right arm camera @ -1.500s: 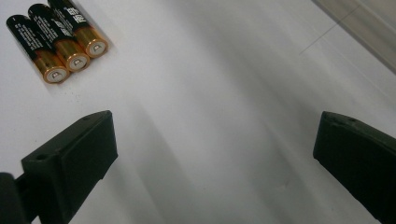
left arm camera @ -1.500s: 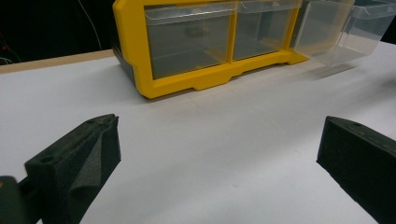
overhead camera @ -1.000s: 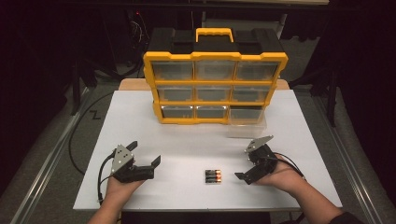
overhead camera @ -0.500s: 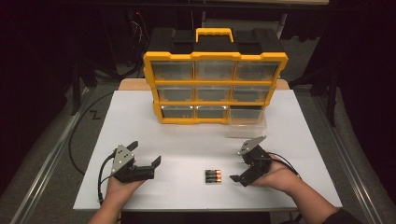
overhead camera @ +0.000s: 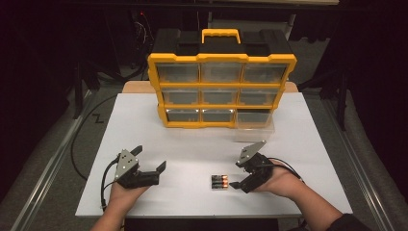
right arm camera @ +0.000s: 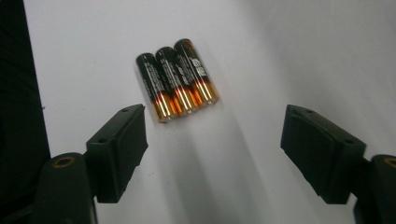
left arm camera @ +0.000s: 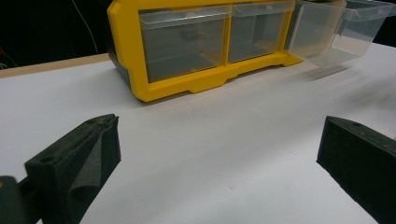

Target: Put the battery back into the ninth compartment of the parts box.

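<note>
Three black-and-copper cylindrical batteries (overhead camera: 220,182) are laid side by side on the white surface (overhead camera: 192,139). The right hand-held gripper (overhead camera: 239,179) is held just beside them, its jaws apart though just closing, nothing between them. The left hand-held gripper (overhead camera: 153,160) is held wide apart.

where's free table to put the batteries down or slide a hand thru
Free: the white table between the left gripper and the yellow organizer, and the middle strip in front of it. Crowded: around the batteries by the right gripper, and at the pulled-out clear drawer.
</note>
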Tool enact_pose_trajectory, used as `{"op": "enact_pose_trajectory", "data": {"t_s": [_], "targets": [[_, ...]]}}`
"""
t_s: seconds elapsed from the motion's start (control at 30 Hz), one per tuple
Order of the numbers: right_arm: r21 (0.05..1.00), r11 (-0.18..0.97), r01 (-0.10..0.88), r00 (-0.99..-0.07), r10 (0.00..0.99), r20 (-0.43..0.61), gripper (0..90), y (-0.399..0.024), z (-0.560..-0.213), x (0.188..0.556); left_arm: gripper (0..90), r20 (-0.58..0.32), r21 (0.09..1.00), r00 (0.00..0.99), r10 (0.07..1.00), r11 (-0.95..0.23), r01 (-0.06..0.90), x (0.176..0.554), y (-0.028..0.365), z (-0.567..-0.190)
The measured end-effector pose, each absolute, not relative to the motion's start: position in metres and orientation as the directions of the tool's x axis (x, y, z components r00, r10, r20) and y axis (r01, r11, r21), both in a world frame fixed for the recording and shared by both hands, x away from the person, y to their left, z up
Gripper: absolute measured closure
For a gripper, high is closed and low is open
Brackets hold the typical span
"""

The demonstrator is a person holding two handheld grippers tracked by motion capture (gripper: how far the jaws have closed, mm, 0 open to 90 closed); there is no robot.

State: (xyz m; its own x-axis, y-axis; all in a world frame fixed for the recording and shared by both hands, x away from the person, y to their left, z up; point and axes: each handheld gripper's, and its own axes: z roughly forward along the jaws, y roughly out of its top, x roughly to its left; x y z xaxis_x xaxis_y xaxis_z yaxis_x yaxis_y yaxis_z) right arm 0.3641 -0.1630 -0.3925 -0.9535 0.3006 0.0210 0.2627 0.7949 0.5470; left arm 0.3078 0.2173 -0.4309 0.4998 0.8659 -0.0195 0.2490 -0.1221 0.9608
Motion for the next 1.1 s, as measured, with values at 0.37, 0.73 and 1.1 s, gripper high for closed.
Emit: {"op": "enact_pose_trajectory", "data": {"t_s": [0.37,0.73,1.1], "targets": [[0.547,0.813,0.199,-0.975,0.222,0.025,46.5,-0.149,-0.389,0.357,0.2,-0.019,0.963,0.499,0.867,-0.118,0.241,0.307,0.218,-0.43],[0.524,0.843,0.122,-0.99,0.138,0.009,61.4,-0.138,-0.393,0.35,0.2,-0.017,0.96,0.504,0.863,-0.127,0.25,0.308,0.217,-0.431],[0.489,0.87,0.059,-0.995,0.093,-0.045,69.7,-0.127,-0.398,0.348,0.2,-0.018,0.962,0.504,0.864,-0.123,0.244,0.307,0.218,-0.431]]}}
